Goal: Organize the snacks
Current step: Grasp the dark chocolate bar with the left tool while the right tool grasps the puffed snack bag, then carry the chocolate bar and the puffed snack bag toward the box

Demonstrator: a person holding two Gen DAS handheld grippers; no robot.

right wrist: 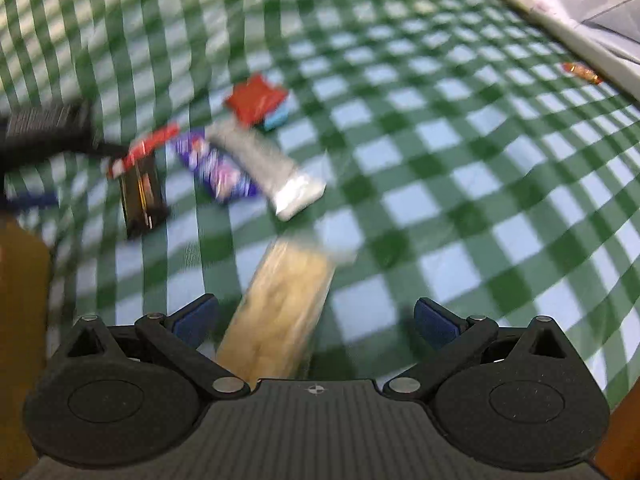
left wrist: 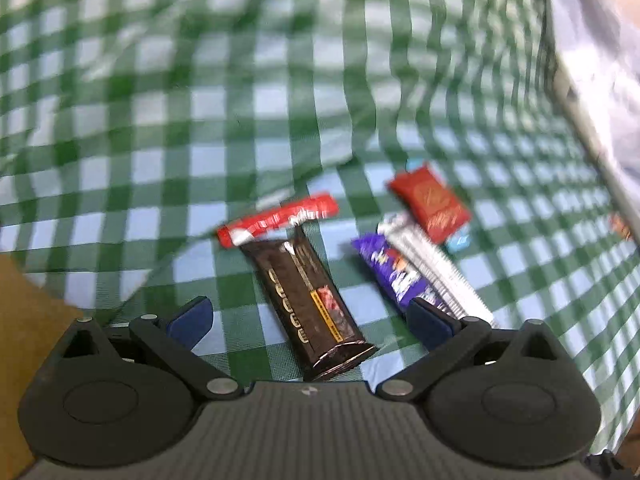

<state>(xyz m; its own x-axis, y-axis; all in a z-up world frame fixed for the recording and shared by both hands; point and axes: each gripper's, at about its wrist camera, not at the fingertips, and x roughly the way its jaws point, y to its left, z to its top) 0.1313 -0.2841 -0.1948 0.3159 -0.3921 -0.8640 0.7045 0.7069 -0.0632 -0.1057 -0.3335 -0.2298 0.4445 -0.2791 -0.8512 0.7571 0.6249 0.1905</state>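
Just right of the dark chocolate bar [left wrist: 310,300], the wide-open left gripper [left wrist: 310,320] is risking nudging the purple packet [left wrist: 394,276]; the right gripper [right wrist: 316,320] is gaping wide over a tan bar [right wrist: 280,316].

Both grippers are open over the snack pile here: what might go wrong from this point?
The left gripper straddles the dark bar, whose far end lies under the red stick; lifting may drag it. Its right finger touches the purple packet, so closing could snag that. The right gripper is over a beige bar; blur suggests a mistimed grasp.
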